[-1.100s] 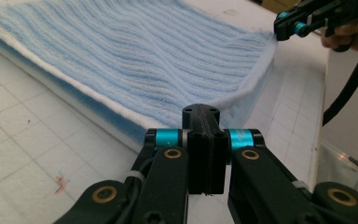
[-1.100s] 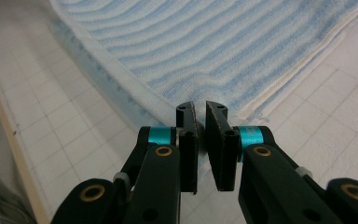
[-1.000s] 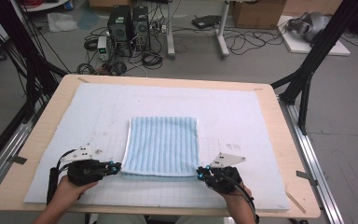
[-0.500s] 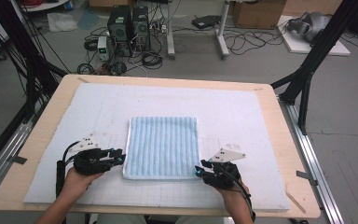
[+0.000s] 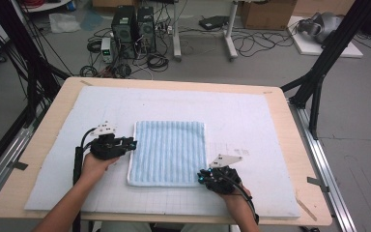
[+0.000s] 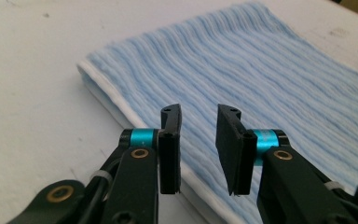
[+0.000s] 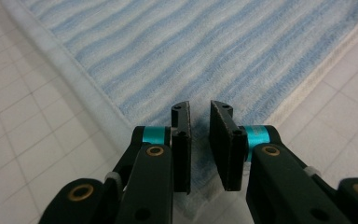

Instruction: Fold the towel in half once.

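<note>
A folded blue-and-white striped towel (image 5: 169, 152) lies flat on the white mat (image 5: 251, 116) in the middle of the table. My left gripper (image 5: 132, 143) is at the towel's left edge, about halfway along it. In the left gripper view the jaws (image 6: 199, 112) have just been closing but still stand apart over the towel's (image 6: 261, 70) white hem, with nothing pinched. My right gripper (image 5: 201, 177) hovers at the towel's near right corner. Its jaws (image 7: 199, 108) have just been closing to a narrow gap above that corner of the towel (image 7: 191, 46), pads not pressing on it.
The mat covers most of a wooden tabletop (image 5: 299, 145). Black frame legs (image 5: 319, 72) stand at the right and left sides. Computer towers (image 5: 133, 24) and cables sit on the floor beyond the far edge.
My left gripper has moved from the towel's near left corner up along its left edge. Both pairs of jaws let go of the towel's near corners. The right hand has shifted only slightly.
</note>
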A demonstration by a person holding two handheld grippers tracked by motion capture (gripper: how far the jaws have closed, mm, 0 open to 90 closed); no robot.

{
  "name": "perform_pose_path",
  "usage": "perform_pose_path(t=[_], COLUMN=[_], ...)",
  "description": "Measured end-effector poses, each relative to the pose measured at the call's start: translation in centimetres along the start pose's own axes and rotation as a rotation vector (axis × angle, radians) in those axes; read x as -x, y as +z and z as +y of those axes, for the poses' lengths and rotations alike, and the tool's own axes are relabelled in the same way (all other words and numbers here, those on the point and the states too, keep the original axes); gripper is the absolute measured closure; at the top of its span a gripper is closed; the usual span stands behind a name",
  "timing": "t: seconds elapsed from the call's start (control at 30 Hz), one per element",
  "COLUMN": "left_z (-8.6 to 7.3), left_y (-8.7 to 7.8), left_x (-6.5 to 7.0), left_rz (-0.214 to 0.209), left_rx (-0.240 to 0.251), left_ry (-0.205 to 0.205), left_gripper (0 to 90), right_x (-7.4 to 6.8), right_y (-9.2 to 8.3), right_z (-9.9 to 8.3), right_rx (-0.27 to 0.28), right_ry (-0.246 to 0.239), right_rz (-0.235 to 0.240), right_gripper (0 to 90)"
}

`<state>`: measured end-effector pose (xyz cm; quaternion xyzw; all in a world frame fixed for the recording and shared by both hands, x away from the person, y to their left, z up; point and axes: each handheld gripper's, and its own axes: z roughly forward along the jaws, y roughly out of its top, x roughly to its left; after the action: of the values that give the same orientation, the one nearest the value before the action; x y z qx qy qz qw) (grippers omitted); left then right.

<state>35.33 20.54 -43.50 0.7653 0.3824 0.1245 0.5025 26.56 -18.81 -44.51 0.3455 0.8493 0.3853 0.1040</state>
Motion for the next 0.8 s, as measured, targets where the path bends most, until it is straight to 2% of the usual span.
perform_pose_path(t=[0.07, 0.13, 0.2, 0.23, 0.27, 0.37, 0.43, 0.5, 0.7, 0.77, 0.8], left_z=[0.0, 0.3, 0.8, 1.2, 1.6, 2.4, 2.7, 3.0, 2.7, 2.5, 2.6], left_y=[0.2, 0.6, 1.0, 1.2, 1.4, 2.5, 3.5, 4.5, 6.3, 6.5, 6.6], left_x=[-0.5, -0.8, -0.9, -0.9, -1.0, -1.6, -2.2, -2.7, -4.0, -4.0, -4.0], left_rz=[0.010, 0.020, 0.019, 0.020, 0.023, 0.030, 0.035, 0.040, 0.095, 0.096, 0.099], left_rx=[0.031, 0.005, -0.005, -0.006, -0.005, -0.025, -0.042, -0.061, -0.122, -0.121, -0.124], left_ry=[-0.012, -0.017, 0.005, 0.008, 0.013, 0.014, 0.001, -0.014, -0.046, -0.042, -0.030], left_gripper=[72.0, 72.3, 72.6, 72.9, 73.4, 73.6, 74.2, 75.9, 80.1, 80.0, 79.9], right_x=[0.0, -0.1, -0.1, 0.0, 0.2, 0.9, 1.5, 1.8, 3.3, 3.9, 4.3], right_y=[-0.1, -0.2, -0.3, -0.5, -0.7, -1.6, -1.8, -1.8, -1.5, -1.2, -0.9], right_z=[0.0, 0.1, 0.2, 0.2, 0.3, 0.9, 1.1, 1.2, 1.7, 2.2, 2.4], right_rx=[-0.004, -0.017, -0.023, -0.014, 0.017, 0.103, 0.126, 0.129, 0.144, 0.141, 0.139], right_ry=[-0.009, -0.021, -0.034, -0.025, -0.018, -0.001, 0.003, 0.015, 0.041, 0.044, 0.030], right_rz=[0.007, 0.016, 0.036, 0.043, 0.048, 0.032, 0.023, 0.016, -0.009, -0.023, -0.037], right_gripper=[78.3, 77.8, 76.7, 73.6, 69.8, 69.3, 69.2, 68.5, 67.4, 68.5, 69.5])
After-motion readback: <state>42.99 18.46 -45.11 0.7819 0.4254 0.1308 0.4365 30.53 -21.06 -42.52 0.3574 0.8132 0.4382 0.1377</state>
